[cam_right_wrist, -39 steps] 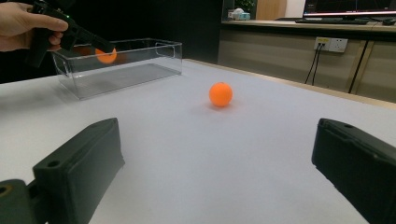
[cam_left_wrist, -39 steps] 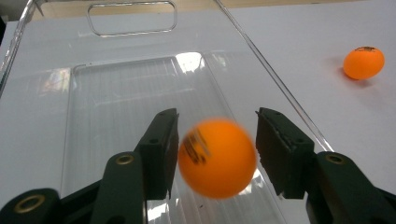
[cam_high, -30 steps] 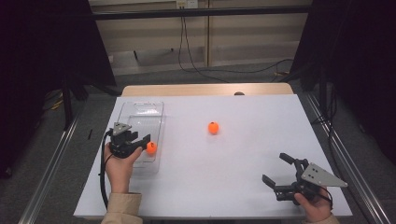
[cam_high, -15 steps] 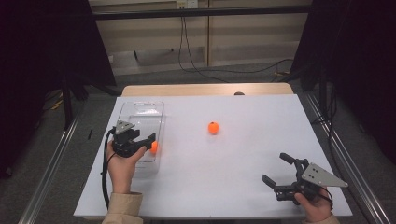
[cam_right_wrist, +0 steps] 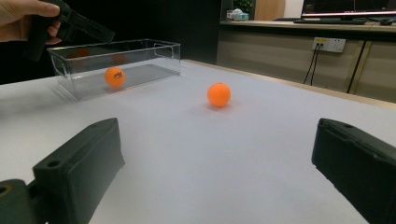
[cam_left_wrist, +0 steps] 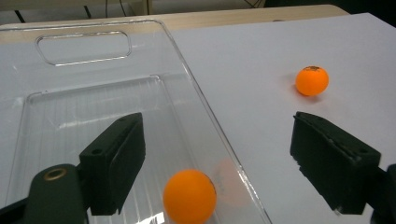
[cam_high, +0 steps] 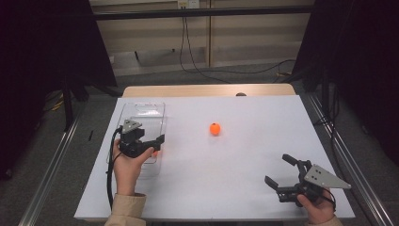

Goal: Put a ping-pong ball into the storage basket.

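White rectangular tabletop [cam_high: 244,160] on a pale wooden board [cam_high: 207,90]. Black cables [cam_high: 207,70] lie on the grey floor [cam_high: 155,70] behind. White wall socket [cam_right_wrist: 329,44] at the far wall.

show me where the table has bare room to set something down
Bare white table lies between the loose orange ball and the right tongs, and along the far right edge. The left side is crowded: clear plastic bin, its orange ball, left tongs.

White table [cam_high: 235,179] bears clear bin [cam_high: 141,113], 1 orange ball [cam_high: 215,128].
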### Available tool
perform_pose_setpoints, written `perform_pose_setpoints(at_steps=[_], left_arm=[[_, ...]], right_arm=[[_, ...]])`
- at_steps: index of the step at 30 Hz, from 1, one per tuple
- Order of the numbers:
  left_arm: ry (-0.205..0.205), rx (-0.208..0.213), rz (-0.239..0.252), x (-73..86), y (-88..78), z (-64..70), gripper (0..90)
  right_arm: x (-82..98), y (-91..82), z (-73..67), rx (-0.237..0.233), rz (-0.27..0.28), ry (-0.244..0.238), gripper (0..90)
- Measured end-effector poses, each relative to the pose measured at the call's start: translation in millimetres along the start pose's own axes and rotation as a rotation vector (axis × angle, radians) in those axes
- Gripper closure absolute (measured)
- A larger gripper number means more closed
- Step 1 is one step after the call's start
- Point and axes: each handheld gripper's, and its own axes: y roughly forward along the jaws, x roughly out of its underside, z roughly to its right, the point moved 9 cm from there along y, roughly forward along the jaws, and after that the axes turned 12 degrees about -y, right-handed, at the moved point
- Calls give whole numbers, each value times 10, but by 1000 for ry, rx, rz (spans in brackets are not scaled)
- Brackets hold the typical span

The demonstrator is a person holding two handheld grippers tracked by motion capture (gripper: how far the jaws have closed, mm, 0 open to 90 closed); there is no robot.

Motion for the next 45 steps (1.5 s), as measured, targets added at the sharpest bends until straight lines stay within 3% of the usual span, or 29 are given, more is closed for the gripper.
perform_pose_setpoints(at_steps=[11, 19, 41, 45], left_arm=[[9, 47, 9, -33, 23, 184, 108], [1, 81, 12, -41, 44, 293, 93], [45, 147, -24, 31, 173, 566, 59], [32, 161, -15, 26, 186, 611, 58]], right_arm=[[-3, 12, -7, -2, 0, -3, 13], [-2, 19, -5, -2, 1, 0, 13], [-4, 32, -10, -8, 1, -2, 13], [-3, 32, -9, -8, 1, -3, 13]])
